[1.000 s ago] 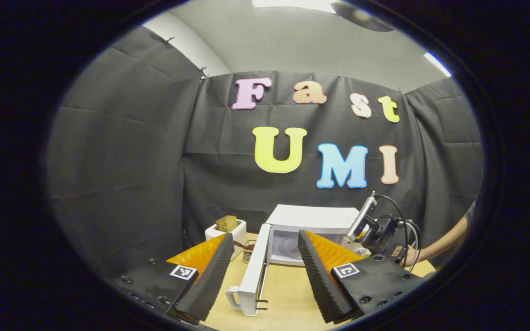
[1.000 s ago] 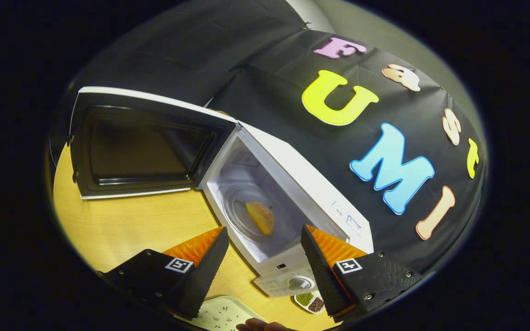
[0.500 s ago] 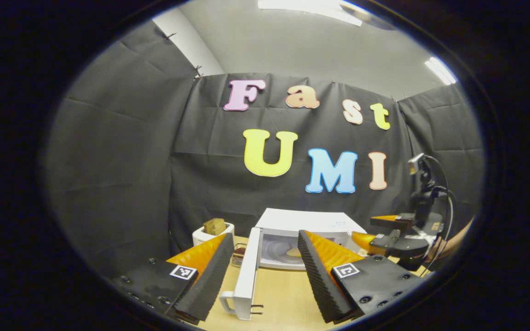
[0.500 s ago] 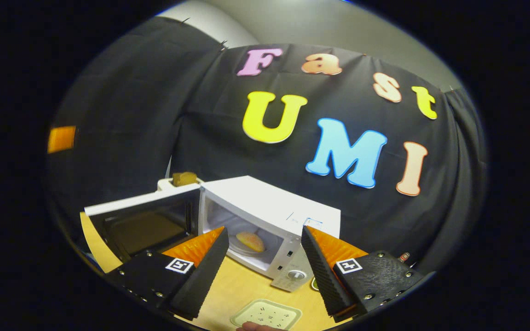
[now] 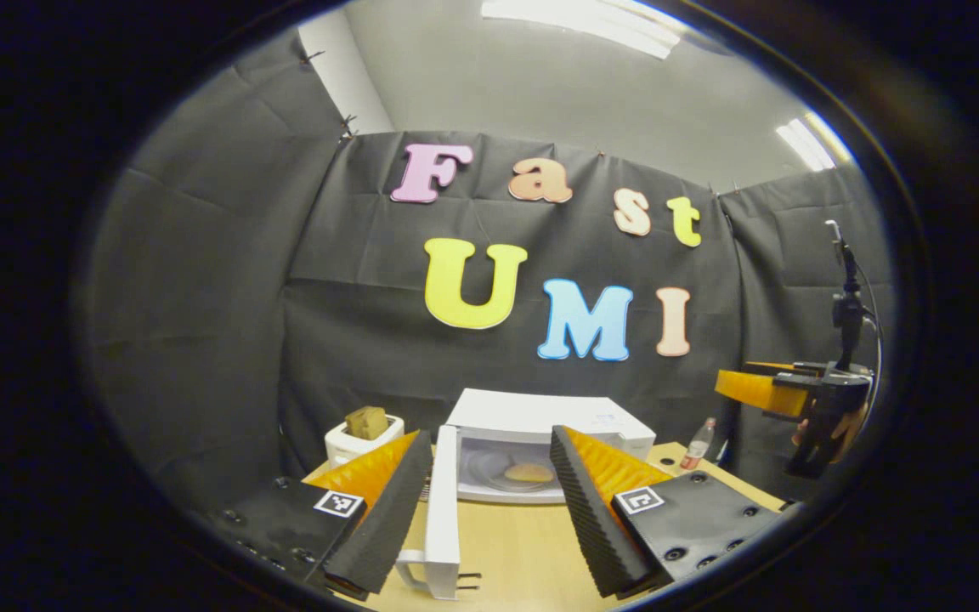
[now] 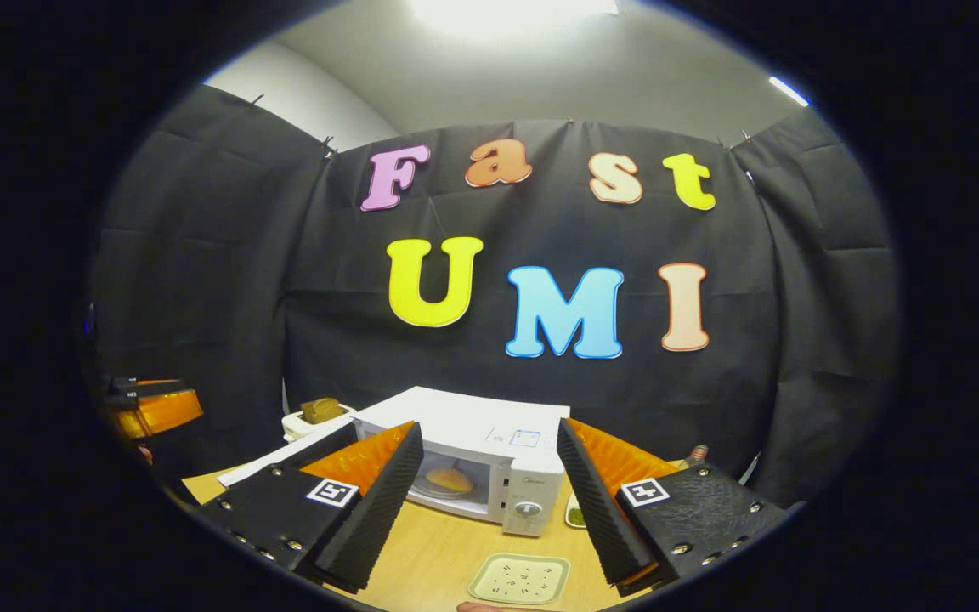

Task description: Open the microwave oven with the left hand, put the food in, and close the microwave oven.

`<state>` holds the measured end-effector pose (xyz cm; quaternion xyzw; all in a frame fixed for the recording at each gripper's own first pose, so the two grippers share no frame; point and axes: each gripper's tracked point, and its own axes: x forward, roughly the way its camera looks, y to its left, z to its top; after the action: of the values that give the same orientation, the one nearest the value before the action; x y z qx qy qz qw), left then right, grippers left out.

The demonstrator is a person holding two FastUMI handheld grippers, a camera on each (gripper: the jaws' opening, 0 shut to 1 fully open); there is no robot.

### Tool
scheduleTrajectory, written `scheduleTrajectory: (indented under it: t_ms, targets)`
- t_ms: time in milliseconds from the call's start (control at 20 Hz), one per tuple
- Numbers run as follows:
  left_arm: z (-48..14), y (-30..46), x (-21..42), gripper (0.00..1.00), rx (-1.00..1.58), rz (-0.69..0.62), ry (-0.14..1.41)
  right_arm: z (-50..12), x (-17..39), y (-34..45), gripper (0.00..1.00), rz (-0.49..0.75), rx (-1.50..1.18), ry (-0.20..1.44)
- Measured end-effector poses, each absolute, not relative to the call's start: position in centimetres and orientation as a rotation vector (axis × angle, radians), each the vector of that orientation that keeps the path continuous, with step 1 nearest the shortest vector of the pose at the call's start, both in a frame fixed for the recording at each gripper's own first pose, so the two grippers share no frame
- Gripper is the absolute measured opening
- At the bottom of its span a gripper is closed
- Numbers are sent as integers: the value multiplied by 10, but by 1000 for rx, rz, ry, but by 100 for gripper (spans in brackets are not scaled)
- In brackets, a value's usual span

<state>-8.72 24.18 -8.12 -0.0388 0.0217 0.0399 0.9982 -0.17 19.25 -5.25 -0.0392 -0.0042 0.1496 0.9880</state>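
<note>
pulled my right gripper [image 6: 485,501] back from the microwave [image 6: 489,459] | food [image 5: 529,473] sits inside | both jaws wide, empty | door [image 5: 441,510] next with left gripper [image 5: 489,506]

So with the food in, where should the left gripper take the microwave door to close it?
By my reading, take the white handle at the free end of the open door. The door stands edge-on toward the left gripper, hinged at the microwave; come from its outer face, jaws open, and swing it shut.

Black cloth walls [image 5: 226,280] are hanging all around. Long lights [image 5: 579,15] are shining on the gray ceiling [image 5: 540,81]. A wooden table [image 6: 438,557] is sitting below.
</note>
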Motion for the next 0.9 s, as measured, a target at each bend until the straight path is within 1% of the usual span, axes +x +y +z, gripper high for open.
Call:
scheduleTrajectory:
  t_ms: [150, 250, 350, 450, 650, 700, 750, 800, 900]
  targets:
    - [-95, 261, -74, 92, -84, 57, 45, -46, -4, 189, 97, 256, -62, -34]
    - [-107, 272, -63, 92, -76, 43, 51, -53, -3, 196, 97, 234, -66, -34]
    - [-113, 272, -62, 89, -85, 31, 55, -56, 0, 197, 97, 222, -62, -24]
    - [-113, 275, -65, 81, -95, 31, 63, -56, 2, 195, 97, 212, -59, -19]
    - [-108, 297, -83, 31, -89, 88, 71, -55, 4, 190, 96, 230, -56, -5]
    - [-111, 307, -88, 17, -91, 116, 73, -55, 5, 191, 97, 236, -55, -1]
    - [-113, 311, -92, 2, -109, 117, 76, -55, 5, 192, 97, 243, -56, 2]
    - [-114, 316, -103, 8, -128, 142, 72, -55, 5, 191, 96, 245, -64, 4]
    - [-118, 331, -107, 7, -175, 175, 65, -55, 4, 191, 97, 253, -69, 0]
